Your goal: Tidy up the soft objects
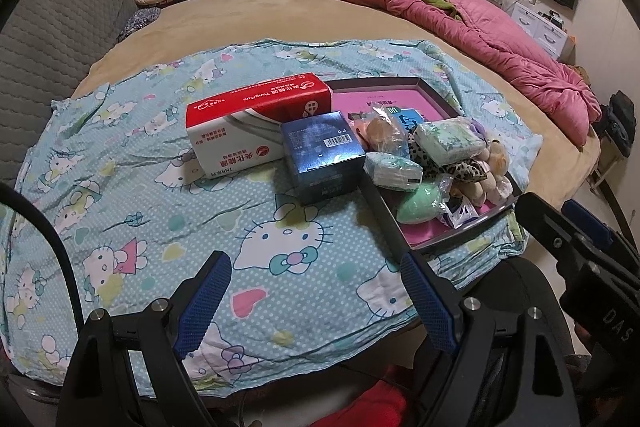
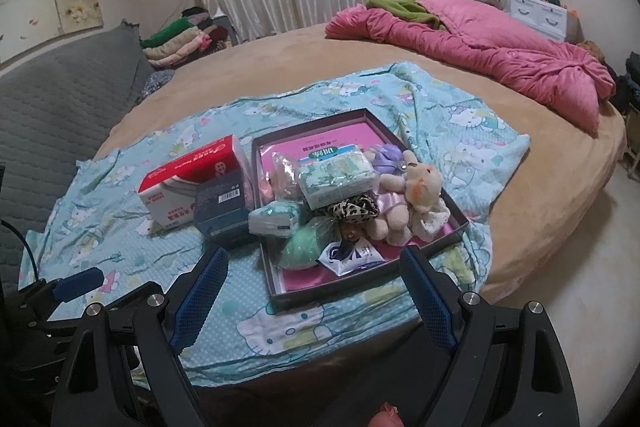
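both tongs, left tongs (image 1: 316, 301) and right tongs (image 2: 314, 297), agape, empty, tray (image 2: 420, 247) floor mostly hidden

The left gripper (image 1: 316, 301) hangs with its blue-padded fingers (image 1: 206, 301) spread wide, nothing between them. The right gripper (image 2: 314, 297) hangs just beside it, likewise spread wide and empty.

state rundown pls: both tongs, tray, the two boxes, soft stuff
left tongs: open, empty, above the cloth
right tongs: open, empty, near the tray's front edge
tray: lidless, soft items piled inside
red-and-white box: closed, on the cloth
blue box: closed, against the red-and-white box
plush toy: in the tray
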`<action>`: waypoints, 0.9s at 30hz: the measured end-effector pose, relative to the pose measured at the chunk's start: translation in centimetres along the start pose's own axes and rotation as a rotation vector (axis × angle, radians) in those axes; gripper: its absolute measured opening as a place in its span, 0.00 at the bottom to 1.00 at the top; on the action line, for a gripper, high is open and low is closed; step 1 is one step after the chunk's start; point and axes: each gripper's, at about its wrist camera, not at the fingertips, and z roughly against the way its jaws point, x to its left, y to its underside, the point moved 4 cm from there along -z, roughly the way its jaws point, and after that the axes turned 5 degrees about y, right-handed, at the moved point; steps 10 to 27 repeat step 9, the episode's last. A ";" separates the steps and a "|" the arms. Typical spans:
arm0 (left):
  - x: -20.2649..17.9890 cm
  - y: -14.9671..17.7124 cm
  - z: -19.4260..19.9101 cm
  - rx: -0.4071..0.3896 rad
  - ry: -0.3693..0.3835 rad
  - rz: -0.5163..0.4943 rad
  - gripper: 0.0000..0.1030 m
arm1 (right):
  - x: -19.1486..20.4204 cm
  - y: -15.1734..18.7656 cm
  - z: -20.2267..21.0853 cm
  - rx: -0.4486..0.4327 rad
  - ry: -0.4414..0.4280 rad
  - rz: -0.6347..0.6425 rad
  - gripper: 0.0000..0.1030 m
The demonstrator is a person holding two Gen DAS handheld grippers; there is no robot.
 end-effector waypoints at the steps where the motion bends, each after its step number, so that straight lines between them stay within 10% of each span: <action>1: 0.0 0.0 0.0 -0.001 0.001 0.000 0.84 | 0.0 0.0 0.0 -0.002 0.002 0.003 0.86; 27: 0.3 0.2 -0.2 -0.017 -0.022 -0.003 0.84 | 0.0 0.1 -0.2 -0.001 0.001 0.002 0.86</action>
